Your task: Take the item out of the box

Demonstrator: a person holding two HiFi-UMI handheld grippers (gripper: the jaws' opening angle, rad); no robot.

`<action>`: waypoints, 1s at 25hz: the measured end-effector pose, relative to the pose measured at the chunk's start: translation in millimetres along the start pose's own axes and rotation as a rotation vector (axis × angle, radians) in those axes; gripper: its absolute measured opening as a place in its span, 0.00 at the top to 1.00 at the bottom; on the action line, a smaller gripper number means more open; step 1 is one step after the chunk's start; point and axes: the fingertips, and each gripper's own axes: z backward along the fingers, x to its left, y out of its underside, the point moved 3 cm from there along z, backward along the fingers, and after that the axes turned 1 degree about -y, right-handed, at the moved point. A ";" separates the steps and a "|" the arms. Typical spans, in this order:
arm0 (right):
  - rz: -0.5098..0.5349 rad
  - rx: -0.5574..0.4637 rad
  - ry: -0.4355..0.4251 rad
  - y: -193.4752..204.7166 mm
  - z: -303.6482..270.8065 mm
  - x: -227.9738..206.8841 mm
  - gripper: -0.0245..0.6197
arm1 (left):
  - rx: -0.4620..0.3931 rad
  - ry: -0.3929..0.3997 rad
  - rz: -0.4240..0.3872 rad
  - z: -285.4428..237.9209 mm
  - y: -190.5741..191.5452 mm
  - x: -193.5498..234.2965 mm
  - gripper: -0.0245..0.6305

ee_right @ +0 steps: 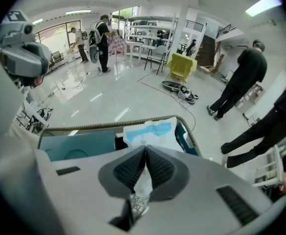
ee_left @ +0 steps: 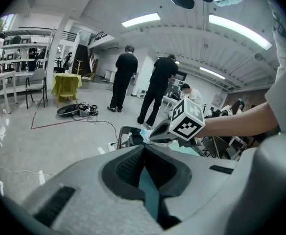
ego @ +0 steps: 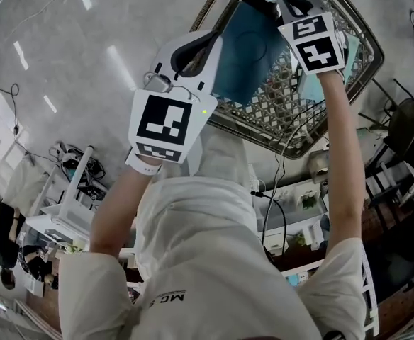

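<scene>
the right gripper (ee_right: 145,150) is clenched on a thin white and blue packet (ee_right: 150,132), at the rim of the wire basket (ego: 352,76); it seems light, soft and slippery, so a firm hold on its edge suits; the left gripper (ee_left: 144,147) pinches a flat teal sheet (ego: 253,48); the head view shows the basket's mesh, the right gripper view the packet's print.

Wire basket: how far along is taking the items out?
Done: both grasps are made. In hand: right tool shut on the white-and-blue packet, left tool shut on a teal sheet. Left: neither looks clear of the wire basket yet; both need lifting out and setting down.
</scene>
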 end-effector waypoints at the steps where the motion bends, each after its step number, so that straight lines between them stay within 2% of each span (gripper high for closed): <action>1: -0.015 -0.023 0.018 -2.7 9.3 0.6 0.93 | -0.002 0.001 -0.004 3.7 -1.6 -1.6 0.93; 6: -0.094 -0.134 0.110 -19.9 62.1 7.2 0.93 | -0.024 0.001 -0.025 27.3 -14.4 -4.9 0.93; 14: -0.203 -0.255 0.219 -29.1 155.0 29.8 0.93 | -0.056 0.008 -0.052 67.2 -32.4 -19.0 0.93; 25: -0.343 -0.439 0.371 -40.1 269.5 78.2 0.93 | -0.125 0.018 -0.059 134.9 -58.3 -39.5 0.93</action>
